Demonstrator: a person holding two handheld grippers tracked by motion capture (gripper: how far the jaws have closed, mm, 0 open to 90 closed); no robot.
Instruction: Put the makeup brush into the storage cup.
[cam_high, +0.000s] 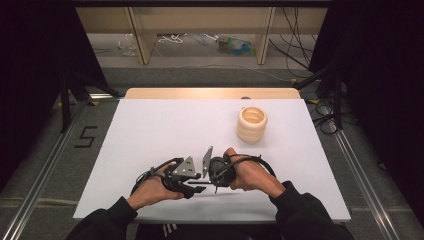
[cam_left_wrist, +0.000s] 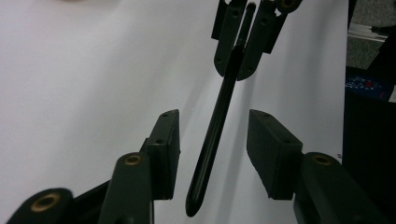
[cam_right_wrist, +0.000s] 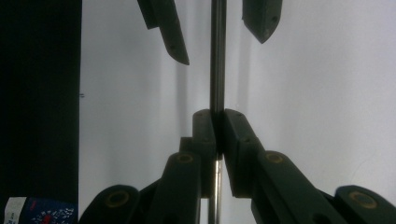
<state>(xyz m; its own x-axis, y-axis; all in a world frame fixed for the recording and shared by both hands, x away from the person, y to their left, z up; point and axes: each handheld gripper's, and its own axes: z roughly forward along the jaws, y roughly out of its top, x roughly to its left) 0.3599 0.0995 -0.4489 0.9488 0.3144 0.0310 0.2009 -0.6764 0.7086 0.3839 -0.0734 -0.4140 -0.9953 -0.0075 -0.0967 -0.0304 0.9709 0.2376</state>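
Right gripper (cam_right_wrist: 218, 122): jaws clenched on a slim black rod-shaped pen (cam_right_wrist: 217, 56), which passes between the pads and runs straight out ahead of them. In the high view this gripper (cam_high: 209, 183) sits near the front edge of the white-topped desk (cam_high: 165, 125), held in the person's right hand (cam_high: 250, 172).

Left gripper (cam_left_wrist: 214, 149): jaws released, one pad on either side of the pen (cam_left_wrist: 212, 140) with a visible gap on both sides; no contact with it. In the high view the left gripper (cam_high: 196, 186) faces the right one, tips close together, carried by the left hand (cam_high: 150, 189). The pen is held above the desk surface between the two grippers.

A cream ribbed ring-stack object (cam_high: 251, 123) stands upright on the desk's far right part, well apart from both grippers.
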